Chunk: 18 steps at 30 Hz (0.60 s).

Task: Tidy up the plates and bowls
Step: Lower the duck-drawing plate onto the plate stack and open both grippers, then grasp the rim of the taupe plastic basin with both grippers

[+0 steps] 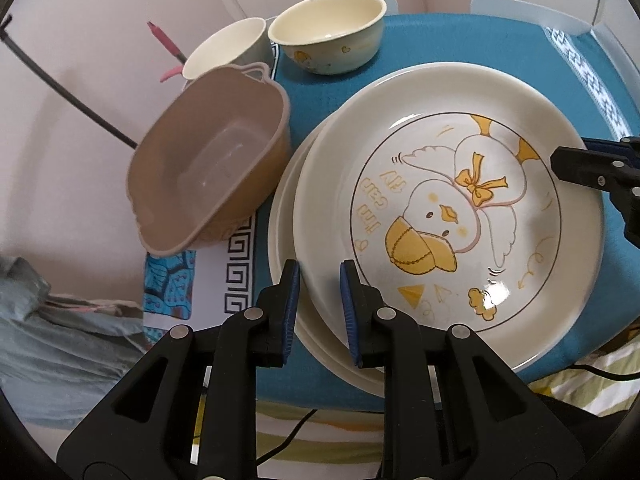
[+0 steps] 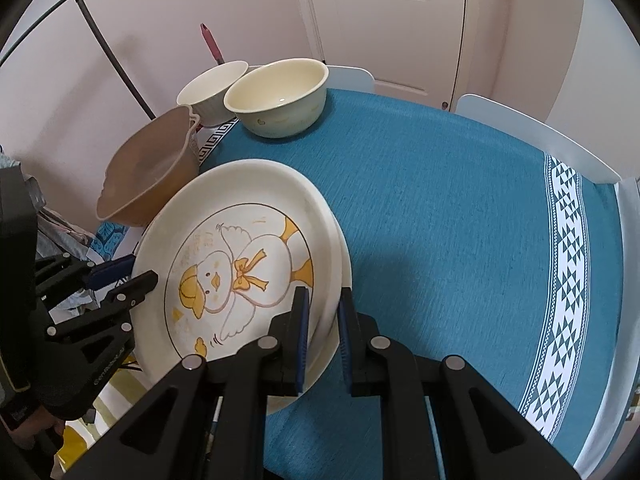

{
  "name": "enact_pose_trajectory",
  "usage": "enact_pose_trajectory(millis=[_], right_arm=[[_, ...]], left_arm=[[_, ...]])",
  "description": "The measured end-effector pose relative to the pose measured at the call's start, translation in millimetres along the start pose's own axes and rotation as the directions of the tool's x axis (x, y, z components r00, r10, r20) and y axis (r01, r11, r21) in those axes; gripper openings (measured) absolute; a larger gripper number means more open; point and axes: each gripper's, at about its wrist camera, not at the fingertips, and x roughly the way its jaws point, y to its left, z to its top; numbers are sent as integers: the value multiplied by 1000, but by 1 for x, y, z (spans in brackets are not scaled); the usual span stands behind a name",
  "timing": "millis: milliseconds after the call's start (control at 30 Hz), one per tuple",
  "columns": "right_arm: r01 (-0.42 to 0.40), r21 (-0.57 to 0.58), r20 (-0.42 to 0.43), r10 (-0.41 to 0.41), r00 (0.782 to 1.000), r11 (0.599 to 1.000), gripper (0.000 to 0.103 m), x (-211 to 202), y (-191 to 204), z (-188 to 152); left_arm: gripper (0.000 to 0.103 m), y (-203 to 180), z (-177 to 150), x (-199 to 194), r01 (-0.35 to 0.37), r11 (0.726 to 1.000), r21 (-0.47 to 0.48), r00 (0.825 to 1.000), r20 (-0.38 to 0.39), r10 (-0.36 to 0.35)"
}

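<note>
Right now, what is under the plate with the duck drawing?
Under the duck plate lies at least one more plain white plate; only its rim shows at the edge. Its face, and any further plates below, are covered. Both stand on the blue tablecloth.

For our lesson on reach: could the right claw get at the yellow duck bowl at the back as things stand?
Probably not yet: the right claw straddles the rim of the duck plate. Once freed, bare blue tablecloth leaves an open path to the duck bowl.
</note>
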Motion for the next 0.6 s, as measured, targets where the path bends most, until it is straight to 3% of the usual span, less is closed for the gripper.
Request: enact_pose_trajectory(millis=[167, 467, 600], right_arm=[[-5, -11, -14, 5, 1000, 1000, 13, 4, 0, 0], [-25, -11, -10, 25, 1000, 1000, 13, 1, -3, 2], [-91, -17, 52, 91, 994, 996, 13, -23, -7, 13]], left_arm=[[19, -8, -2, 0, -105, 993, 49, 995, 10, 104], [19, 4, -1, -1, -60, 998, 13, 998, -17, 61], [22, 40, 8, -27, 30, 994, -108, 999, 44, -26]])
